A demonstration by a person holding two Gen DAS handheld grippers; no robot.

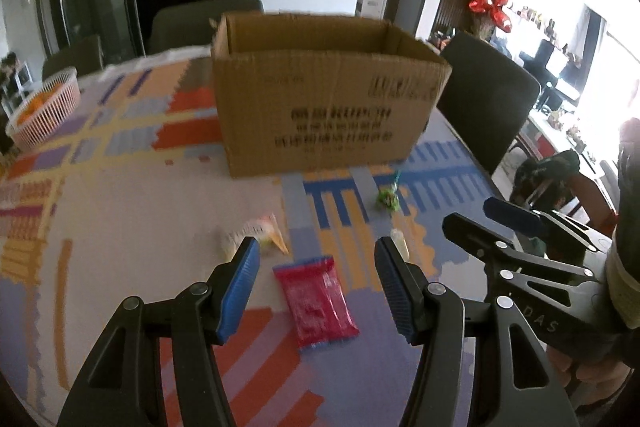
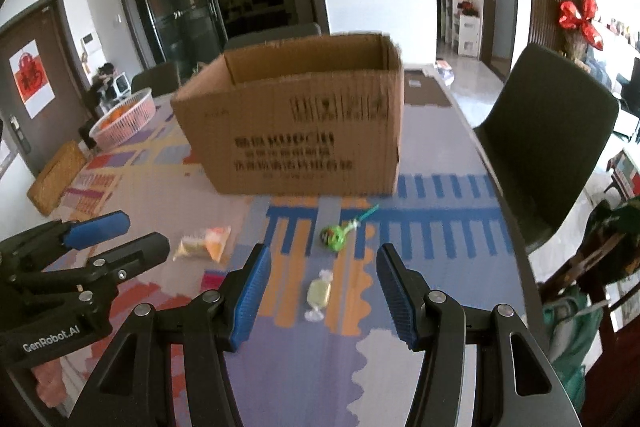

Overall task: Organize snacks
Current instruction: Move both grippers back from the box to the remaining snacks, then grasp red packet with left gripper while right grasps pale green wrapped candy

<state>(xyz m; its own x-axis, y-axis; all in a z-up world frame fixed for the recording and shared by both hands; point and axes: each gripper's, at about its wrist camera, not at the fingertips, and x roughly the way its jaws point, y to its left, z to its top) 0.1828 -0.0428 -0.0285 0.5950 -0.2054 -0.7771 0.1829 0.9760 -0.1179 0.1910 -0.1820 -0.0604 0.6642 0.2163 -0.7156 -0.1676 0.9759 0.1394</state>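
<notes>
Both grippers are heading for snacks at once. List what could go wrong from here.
1. The left gripper and right gripper work side by side and could bump.
2. The red packet lies flat on the mat, so pads may slide over it.
3. The wrapped candy is small; open jaws could nudge it away.

The patterned table (image 2: 440, 367) carries a cardboard box (image 2: 296, 131) (open-topped), snacks (image 2: 319, 294) and a basket (image 2: 124, 119).

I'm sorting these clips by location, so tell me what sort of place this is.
Most likely a home dining area. A table under a patterned cloth holds a cardboard box and loose snacks, dark dining chairs stand around it, and a pink fruit basket sits at the far end.
</notes>
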